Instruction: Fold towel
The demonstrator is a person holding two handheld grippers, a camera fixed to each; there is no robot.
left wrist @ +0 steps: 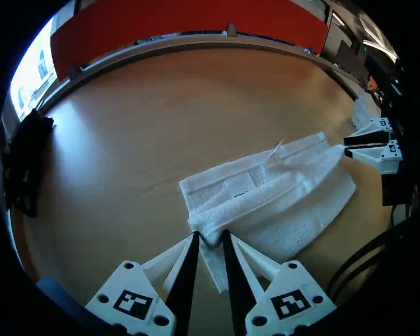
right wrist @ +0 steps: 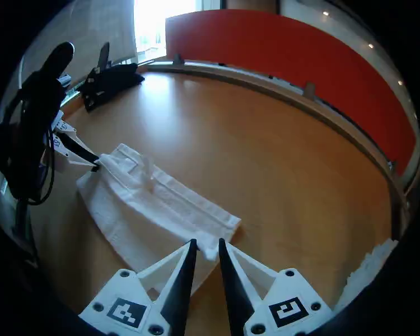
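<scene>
Towel: white towel (left wrist: 269, 193), loosely doubled, with long folds and wrinkles along its length.
Towel location: lying on the wooden tabletop (left wrist: 154, 112), its long axis running from one gripper to the other.
Tag: small white tag (left wrist: 277, 150) sticking up near one long edge of the towel.
Left gripper: left gripper (left wrist: 210, 235) at one end corner of the towel. Its fingers are close together, with a bunched corner of cloth pinched between the tips. In the right gripper view it sits at the far left end of the towel, tips on the corner.
Right gripper: right gripper (right wrist: 206, 243) at the opposite end. Its fingers are narrowed on that corner, with cloth caught between them. In the left gripper view it comes in from the right edge, tips meeting the towel's far corner.
Behind the left gripper: a dark shape with cables in the right gripper view. I cannot tell any detail of the hand.
Surroundings: red partition (left wrist: 182, 22) along the far edge of the tabletop. A black object (right wrist: 109, 78) lies on the tabletop, well apart from the towel. A white cloth (right wrist: 372, 263) lies at the tabletop's edge, also apart from the towel.
</scene>
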